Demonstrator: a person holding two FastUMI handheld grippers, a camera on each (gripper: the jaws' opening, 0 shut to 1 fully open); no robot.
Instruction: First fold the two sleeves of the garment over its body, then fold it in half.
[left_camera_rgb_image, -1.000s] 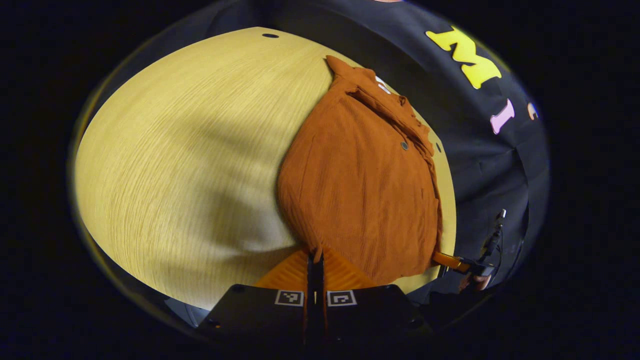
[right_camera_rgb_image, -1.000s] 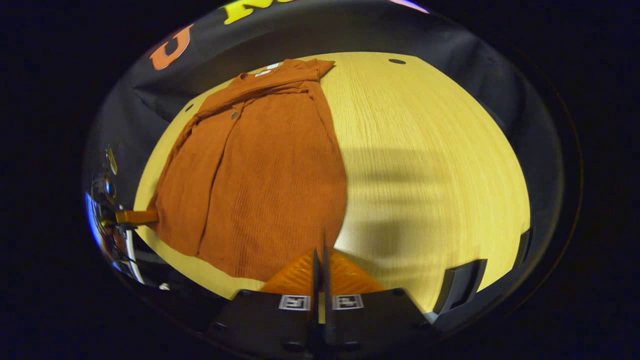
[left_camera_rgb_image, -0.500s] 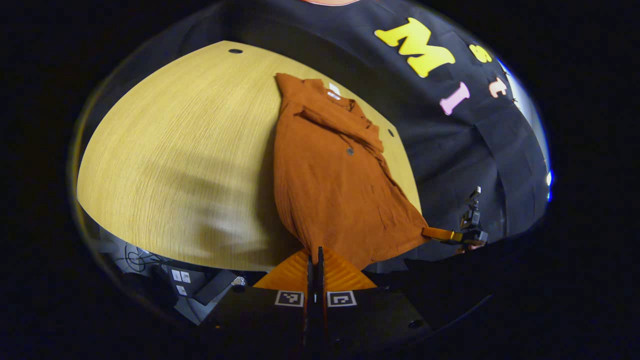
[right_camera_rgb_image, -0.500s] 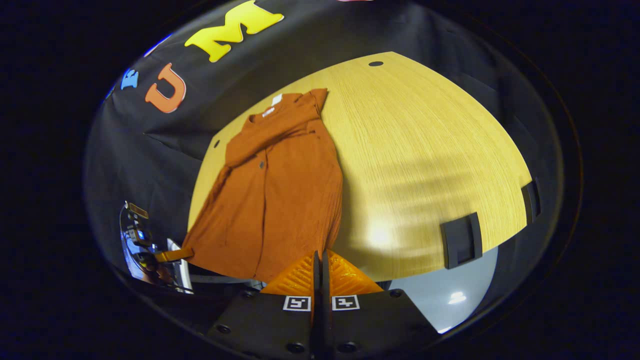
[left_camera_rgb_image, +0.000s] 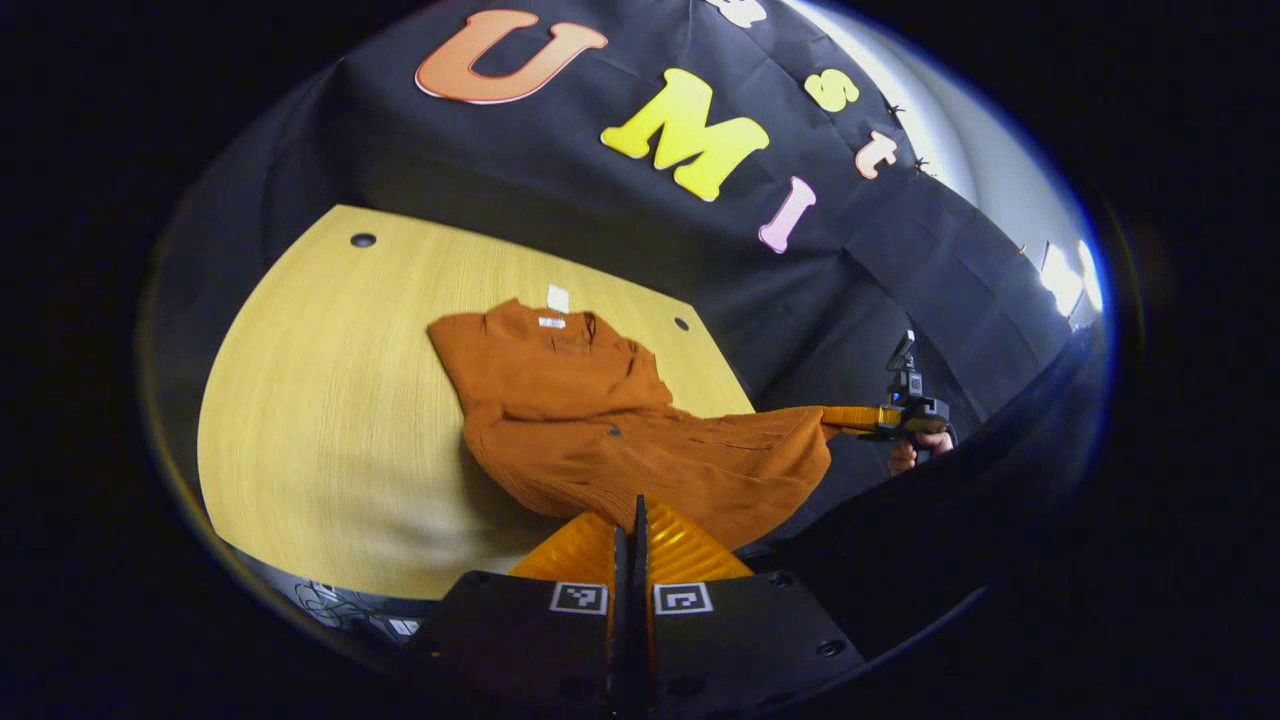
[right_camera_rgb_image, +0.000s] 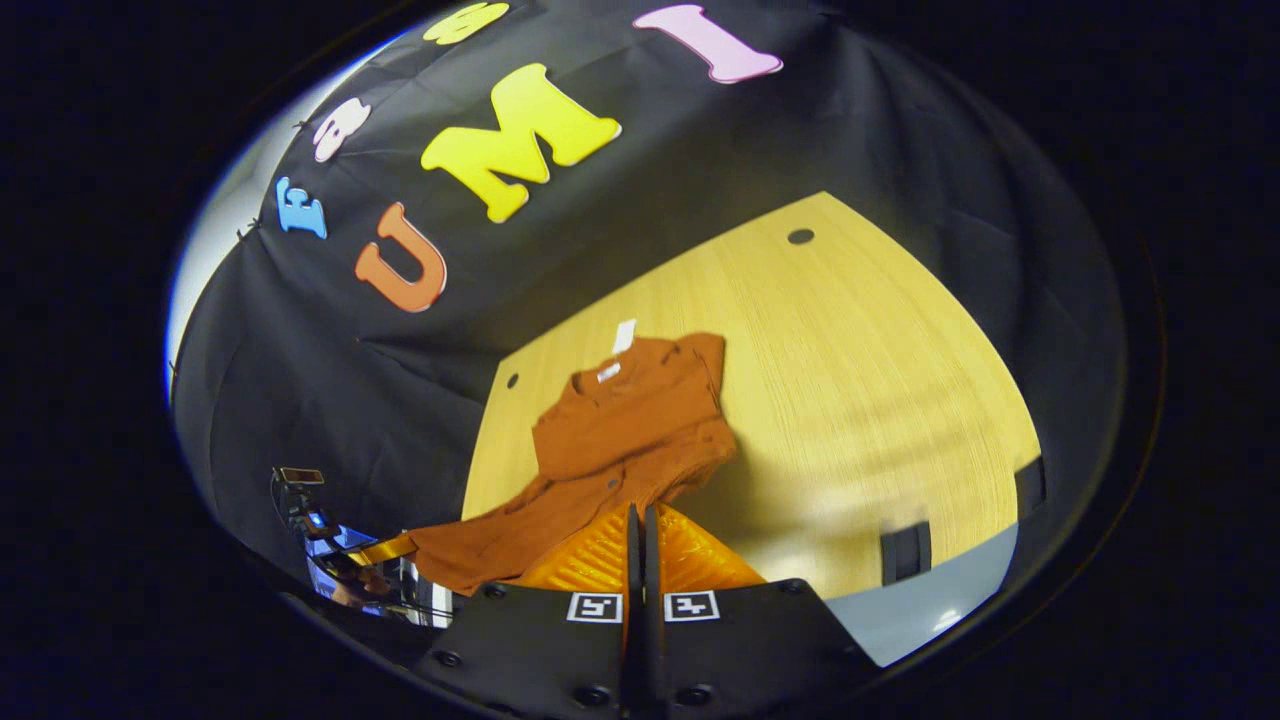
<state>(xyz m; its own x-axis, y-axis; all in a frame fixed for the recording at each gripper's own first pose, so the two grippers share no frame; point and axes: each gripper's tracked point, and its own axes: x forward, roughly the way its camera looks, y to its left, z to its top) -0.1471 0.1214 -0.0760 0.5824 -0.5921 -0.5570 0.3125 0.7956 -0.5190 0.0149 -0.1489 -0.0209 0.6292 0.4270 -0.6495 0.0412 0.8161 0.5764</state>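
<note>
Since a second ago both tools, left tool (left_camera_rgb_image: 631, 520) and right tool (right_camera_rgb_image: 640, 525), each apparently clamped on a hem corner of the rust-orange ribbed button-front garment (left_camera_rgb_image: 590, 420), have lifted the hem off the light wood desk (left_camera_rgb_image: 320, 420) toward 12 o'clock: half-fold underway.

garment (left_camera_rgb_image: 640, 440) hem hidden behind left gripper (left_camera_rgb_image: 631, 520), far hand (left_camera_rgb_image: 905, 455) partly hidden

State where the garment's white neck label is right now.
In the left gripper view, the white neck label sits at the orange garment's collar, at its far end on the wooden table.
</note>
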